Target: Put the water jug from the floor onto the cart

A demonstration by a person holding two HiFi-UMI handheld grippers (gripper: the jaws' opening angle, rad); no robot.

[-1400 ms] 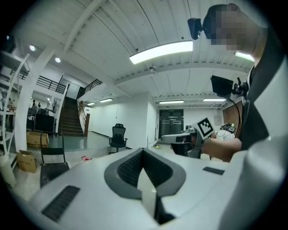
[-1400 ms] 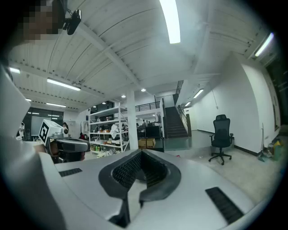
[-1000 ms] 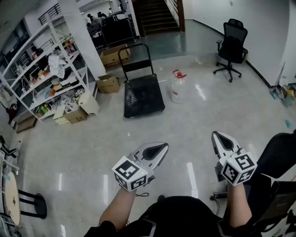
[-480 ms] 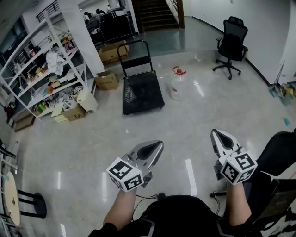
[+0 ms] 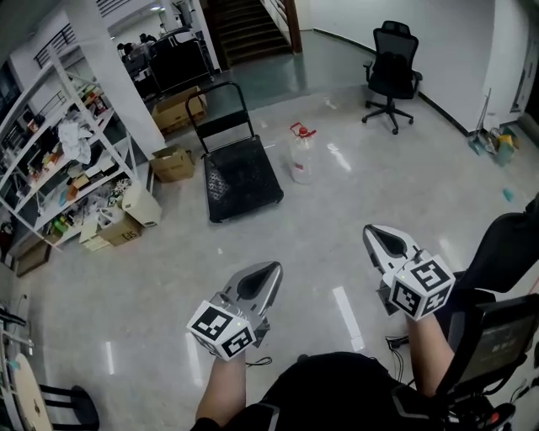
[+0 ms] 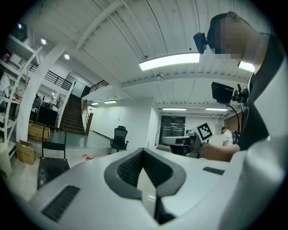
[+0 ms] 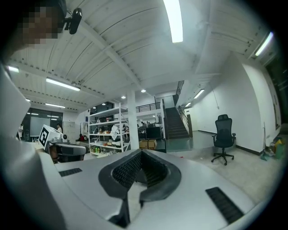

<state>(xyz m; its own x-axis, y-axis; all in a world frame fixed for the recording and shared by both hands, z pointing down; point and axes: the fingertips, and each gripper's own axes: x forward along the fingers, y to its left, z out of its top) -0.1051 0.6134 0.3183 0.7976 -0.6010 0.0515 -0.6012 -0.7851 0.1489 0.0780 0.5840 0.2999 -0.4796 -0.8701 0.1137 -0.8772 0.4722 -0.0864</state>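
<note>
The clear water jug (image 5: 301,158) with a red cap stands on the floor just right of the black platform cart (image 5: 242,175), whose handle is upright at its far end. Both are far ahead of my grippers. My left gripper (image 5: 271,270) is held level, shut and empty, pointing toward the cart. My right gripper (image 5: 371,232) is also shut with nothing in it, off to the right. In the left gripper view the jug's red cap (image 6: 87,157) and the cart (image 6: 51,164) show small beyond the shut left gripper (image 6: 144,151). The right gripper (image 7: 141,153) shows only its closed jaws.
White shelving (image 5: 63,160) full of clutter lines the left, with cardboard boxes (image 5: 173,162) on the floor beside it. A black office chair (image 5: 392,76) stands at the back right, stairs (image 5: 244,25) behind. Another chair's back (image 5: 497,337) is close at my right.
Both grippers have moved forward across the floor with the person, and the view has swung so the cart and jug sit further left. The jaws stay shut.
</note>
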